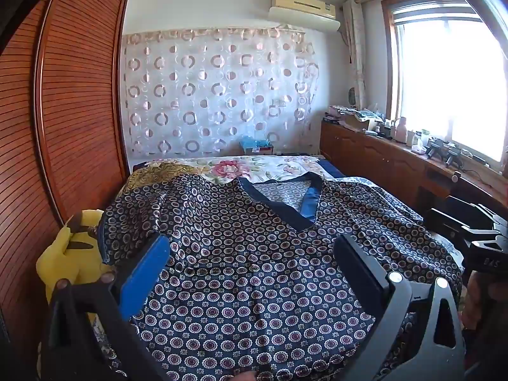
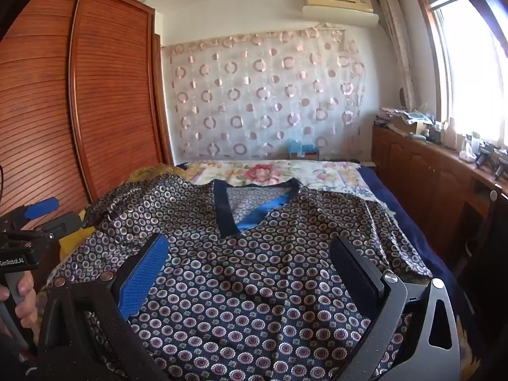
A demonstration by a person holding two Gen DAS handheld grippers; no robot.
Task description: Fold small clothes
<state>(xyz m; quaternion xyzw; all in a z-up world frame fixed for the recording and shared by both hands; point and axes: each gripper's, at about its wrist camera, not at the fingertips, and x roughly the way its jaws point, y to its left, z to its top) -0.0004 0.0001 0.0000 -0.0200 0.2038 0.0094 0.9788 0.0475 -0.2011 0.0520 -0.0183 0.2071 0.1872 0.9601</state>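
Left wrist view: my left gripper (image 1: 254, 254) hangs with jaws wide and empty over the patterned navy shirt (image 1: 241, 254), spread flat on the bed (image 1: 279, 163), beside a yellow plush toy (image 1: 73, 254). Right wrist view: my right gripper (image 2: 250, 254) likewise gapes wide above the shirt (image 2: 241, 273), holding nothing.

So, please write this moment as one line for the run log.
stage: before first fold | patterned shirt: spread on bed, unfolded | left gripper: open, empty | right gripper: open, empty
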